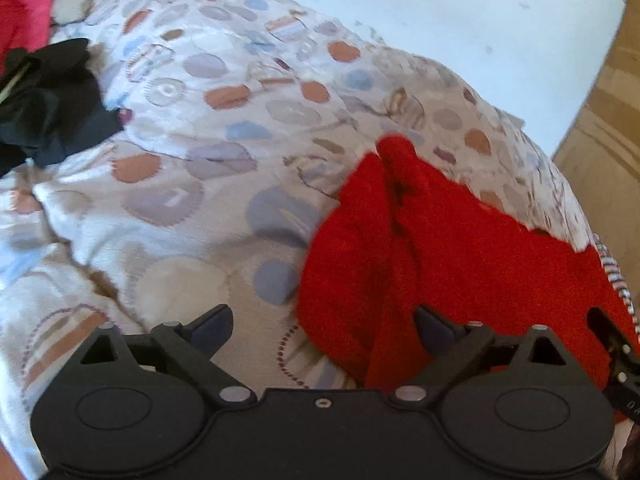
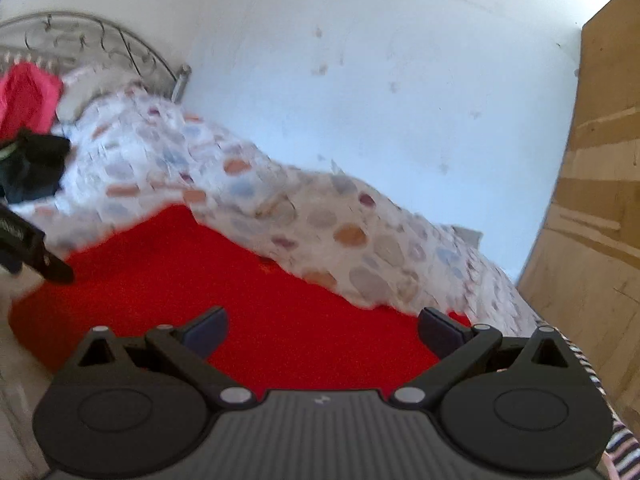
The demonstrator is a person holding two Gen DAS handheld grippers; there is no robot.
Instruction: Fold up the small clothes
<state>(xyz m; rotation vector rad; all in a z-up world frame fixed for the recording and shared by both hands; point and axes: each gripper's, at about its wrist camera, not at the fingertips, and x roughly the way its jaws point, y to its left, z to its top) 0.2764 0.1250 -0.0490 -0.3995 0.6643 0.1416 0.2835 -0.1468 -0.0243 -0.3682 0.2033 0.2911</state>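
Two grippers hang over a bed covered by a quilt (image 1: 208,128) printed with blue, orange and grey discs. The left gripper (image 1: 324,328) has its jaws spread wide, released, with nothing pinched between the pads; the edge of a red fleece garment (image 1: 460,248) lies on the quilt just ahead of it and runs under its right finger (image 1: 436,326). The right gripper (image 2: 322,330) also stands wide apart over the same red garment (image 2: 224,272), gripping nothing. That garment lies crumpled near the bed's edge, with a fold rising towards the wall (image 2: 380,80). A heap of black clothing (image 1: 44,108) sits well apart at the far left, beside a pink cloth (image 1: 22,12). Wooden furniture (image 2: 600,200) stands to the right.
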